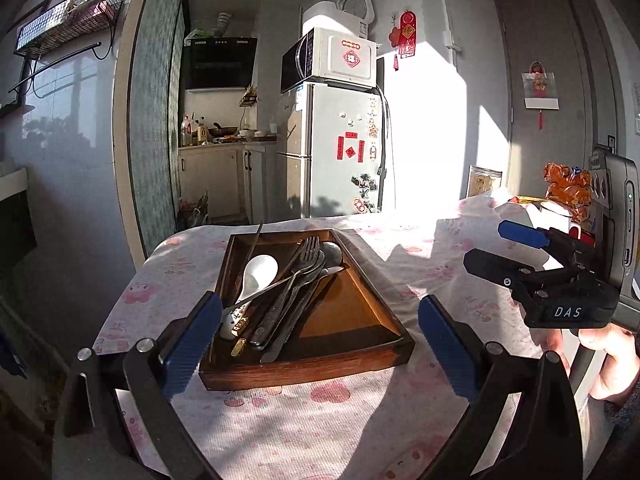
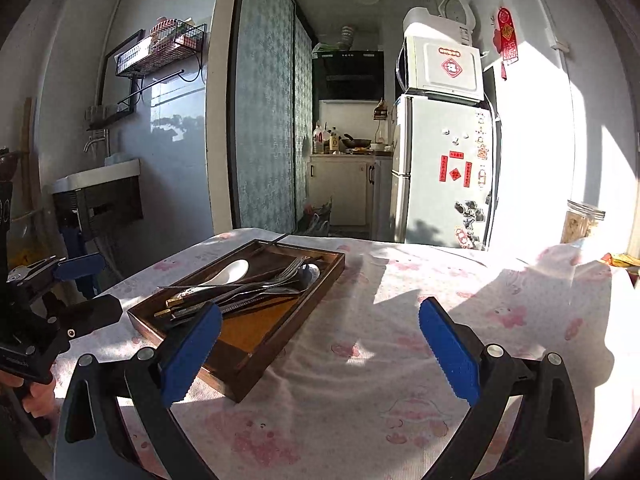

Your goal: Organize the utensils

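Both tongs are spread wide and holding nothing: the left gripper (image 1: 320,344) hangs just in front of the wooden tray (image 1: 372,356), the right gripper (image 2: 320,344) off to the tray's right over the pink-printed tablecloth (image 2: 400,320). All the utensils lie heaped along the tray's left side: a white ceramic spoon (image 1: 256,274), forks (image 1: 310,250), a metal spoon (image 1: 334,254), a knife (image 1: 288,336) and chopsticks (image 1: 252,252), crossing one another. My worry is that tangle; pinching one handle could drag its neighbours along or tip something over the low rim, and the slim steel handles look slippery. The right gripper's body reads "DAS" (image 1: 567,312). The red fridge stickers are too small to read
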### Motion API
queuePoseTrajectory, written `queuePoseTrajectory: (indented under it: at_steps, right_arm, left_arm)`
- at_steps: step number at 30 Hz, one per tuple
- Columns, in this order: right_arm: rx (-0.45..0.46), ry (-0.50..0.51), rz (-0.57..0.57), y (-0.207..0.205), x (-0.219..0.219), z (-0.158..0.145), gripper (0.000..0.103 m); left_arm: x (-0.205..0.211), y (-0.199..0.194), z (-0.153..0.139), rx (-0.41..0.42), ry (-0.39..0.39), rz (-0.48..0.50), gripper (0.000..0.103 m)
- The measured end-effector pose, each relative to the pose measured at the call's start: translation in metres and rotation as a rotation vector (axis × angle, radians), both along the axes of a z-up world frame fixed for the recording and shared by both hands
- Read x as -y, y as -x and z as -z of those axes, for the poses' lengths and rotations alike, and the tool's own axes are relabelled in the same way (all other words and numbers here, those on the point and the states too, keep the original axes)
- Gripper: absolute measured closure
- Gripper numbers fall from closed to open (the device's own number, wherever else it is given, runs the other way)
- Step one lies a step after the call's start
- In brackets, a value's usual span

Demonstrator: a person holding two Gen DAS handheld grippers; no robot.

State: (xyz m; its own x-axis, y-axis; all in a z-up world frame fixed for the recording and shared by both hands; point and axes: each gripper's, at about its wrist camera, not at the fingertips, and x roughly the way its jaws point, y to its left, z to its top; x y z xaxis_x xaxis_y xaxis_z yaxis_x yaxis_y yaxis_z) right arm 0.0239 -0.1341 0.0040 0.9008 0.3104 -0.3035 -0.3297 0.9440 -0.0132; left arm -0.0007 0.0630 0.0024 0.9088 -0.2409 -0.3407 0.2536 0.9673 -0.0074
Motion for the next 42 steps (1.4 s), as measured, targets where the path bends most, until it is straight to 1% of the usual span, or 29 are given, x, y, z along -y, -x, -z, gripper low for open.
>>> queuePoseTrajectory:
  at_steps: [3, 6, 8, 11, 42]
  right_arm:
    - [0.008, -0.015, 0.003, 0.0021, 0.0029, -0.0001, 0.003]
    - [0.012, -0.004, -0.001, 0.0034, 0.0002, 0.0, 0.003]
    - [0.011, -0.007, -0.002, 0.0033, 0.0005, 0.0001, 0.003]
    - [0.012, -0.007, -0.002, 0.0033, 0.0014, 0.0, 0.003]
    - [0.012, -0.006, -0.002, 0.0032, 0.0019, -0.0001, 0.003]
  left_arm:
    - [0.0037, 0.0018, 0.0001, 0.011, -0.028, -0.035, 0.003]
    - [-0.0022, 0.0048, -0.0007, 0.032, -0.005, -0.047, 0.003]
    - [-0.0049, 0.0049, -0.0004, 0.031, 0.006, -0.059, 0.003]
    - [-0.0049, 0.0058, -0.0009, 0.039, -0.001, -0.081, 0.003]
    - [-0.006, 0.0065, -0.0006, 0.04, 0.002, -0.083, 0.003]
